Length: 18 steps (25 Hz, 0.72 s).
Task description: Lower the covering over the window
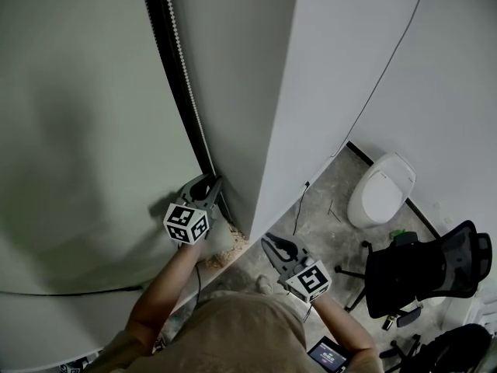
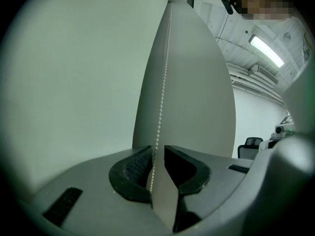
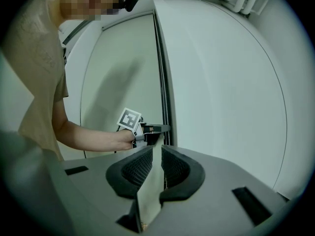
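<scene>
Left gripper view looks along the jaws of the left gripper, which stand partly apart with a strip of pale wall showing through the gap. The bead chain drops into that gap and lies against the pad at 9 o'clock. The other pad is clear of it, so the chain is between the jaws but not pinched.

Seen from the head view, the right gripper hangs at 4 o'clock from the left one. Its jaws are drawn narrow with nothing in them, and it is well apart from the chain, so the left hand is plainly the nearer.

From the left jaws the chain's long axis runs straight up. It goes toward 12 o'clock in the left gripper view and toward 11 o'clock in the head view, close beside the dark track at the window's edge.

Beyond the chain, at 9 o'clock of the track, the covering shows as a pale greenish sheet filling the window opening. I cannot tell where its bottom edge stands. At 3 o'clock of the track is the grey wall.

My judgement is that the coming move turns on this line-up. The jaws would have to close across the chain and then draw down along its length, not sideways
</scene>
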Motion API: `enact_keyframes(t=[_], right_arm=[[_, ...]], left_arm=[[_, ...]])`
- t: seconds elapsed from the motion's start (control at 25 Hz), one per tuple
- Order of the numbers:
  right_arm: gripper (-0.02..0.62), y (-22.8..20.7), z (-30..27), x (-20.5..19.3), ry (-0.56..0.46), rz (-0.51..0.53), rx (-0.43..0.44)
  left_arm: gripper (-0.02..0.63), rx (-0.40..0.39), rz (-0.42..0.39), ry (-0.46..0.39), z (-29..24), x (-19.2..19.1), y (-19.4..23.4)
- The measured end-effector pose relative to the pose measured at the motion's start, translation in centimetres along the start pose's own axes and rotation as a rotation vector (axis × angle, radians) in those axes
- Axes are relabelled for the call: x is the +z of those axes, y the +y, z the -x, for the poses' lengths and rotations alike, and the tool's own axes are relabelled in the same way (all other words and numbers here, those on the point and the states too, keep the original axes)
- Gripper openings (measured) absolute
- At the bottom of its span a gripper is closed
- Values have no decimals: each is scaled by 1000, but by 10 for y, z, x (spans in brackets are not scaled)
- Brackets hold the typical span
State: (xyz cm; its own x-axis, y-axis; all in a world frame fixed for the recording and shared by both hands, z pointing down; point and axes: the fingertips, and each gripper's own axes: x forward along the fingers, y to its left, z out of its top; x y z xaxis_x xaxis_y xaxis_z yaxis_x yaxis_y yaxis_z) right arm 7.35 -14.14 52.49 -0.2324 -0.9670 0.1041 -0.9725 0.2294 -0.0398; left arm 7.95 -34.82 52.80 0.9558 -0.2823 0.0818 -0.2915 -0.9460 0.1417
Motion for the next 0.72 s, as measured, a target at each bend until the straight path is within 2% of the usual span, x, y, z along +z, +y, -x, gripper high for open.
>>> enact_keyframes(t=[0.52,0.72], right_arm=[[44,-1,2,3,-6,7,19],[44,1,8,4,-5,9,18]], left_arm=[[66,6,-20,2,-7,2,5],[23,3,-24,-3,-1,1,1]])
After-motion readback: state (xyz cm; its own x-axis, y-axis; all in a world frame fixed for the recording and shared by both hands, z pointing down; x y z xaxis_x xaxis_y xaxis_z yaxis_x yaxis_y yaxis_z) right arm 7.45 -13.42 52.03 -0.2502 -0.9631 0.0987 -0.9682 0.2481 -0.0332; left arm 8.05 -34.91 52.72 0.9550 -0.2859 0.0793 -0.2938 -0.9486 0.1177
